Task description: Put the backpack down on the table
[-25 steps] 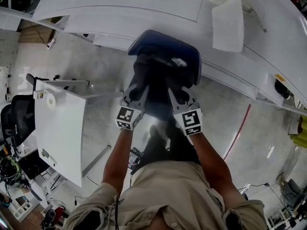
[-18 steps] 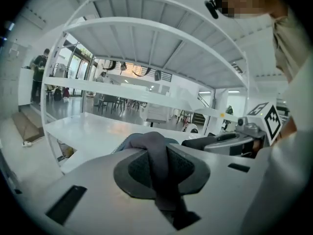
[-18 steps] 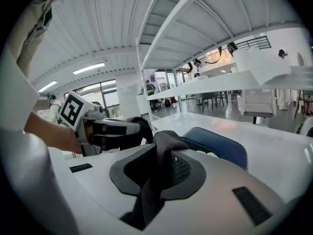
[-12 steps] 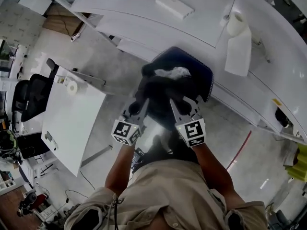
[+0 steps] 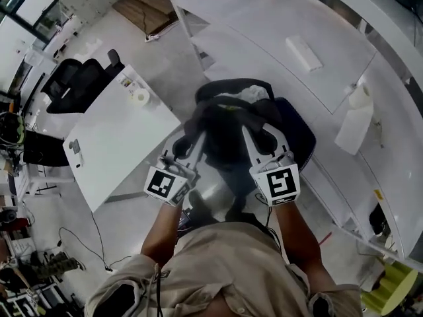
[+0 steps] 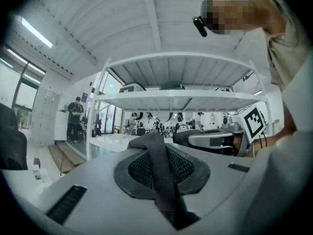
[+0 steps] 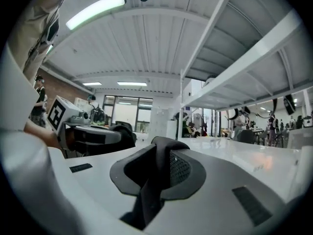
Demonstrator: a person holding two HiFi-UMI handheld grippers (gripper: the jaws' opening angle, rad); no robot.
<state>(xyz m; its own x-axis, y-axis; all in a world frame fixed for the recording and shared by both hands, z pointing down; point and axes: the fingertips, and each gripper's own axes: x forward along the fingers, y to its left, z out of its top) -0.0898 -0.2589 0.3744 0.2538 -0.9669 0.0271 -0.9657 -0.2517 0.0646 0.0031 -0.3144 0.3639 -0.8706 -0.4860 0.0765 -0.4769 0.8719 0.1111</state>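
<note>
1. Left gripper [image 5: 192, 132]: jaws pinched tight on a dark strap [image 6: 164, 180] running up between the pads.
2. Right gripper [image 5: 254, 136]: jaws clamped the same way on a second strap [image 7: 155, 180], folded over between them.
3. Backpack [image 5: 228, 117]: black with a dark blue side, hanging from both straps, up in the air in front of the person's chest. Seen from the head view against the near edge of the long white table [image 5: 264, 65], not set down on its top. Contact with that edge impossible to judge.
4. Table top: curved, glossy white. A flat white box [image 5: 304, 51] near the middle. A paper roll [image 5: 360, 96] further right, with a loose sheet trailing from it.
5. White shelf [image 6: 176, 98] on posts above the table, visible in both gripper views.
6. Off to the left, well apart: a small white table [image 5: 119, 144] bearing a small roll [image 5: 139, 96] at its far corner, and a black office chair [image 5: 76, 84] just beyond.
7. Floor [image 5: 165, 58]: pale grey and shiny, with wooden boards [image 5: 149, 5] at the far end.
8. Ceiling [image 6: 146, 23]: white, ribbed, lit by a strip light [image 7: 95, 11]. A standing person [image 6: 76, 116] far off near tall windows.
</note>
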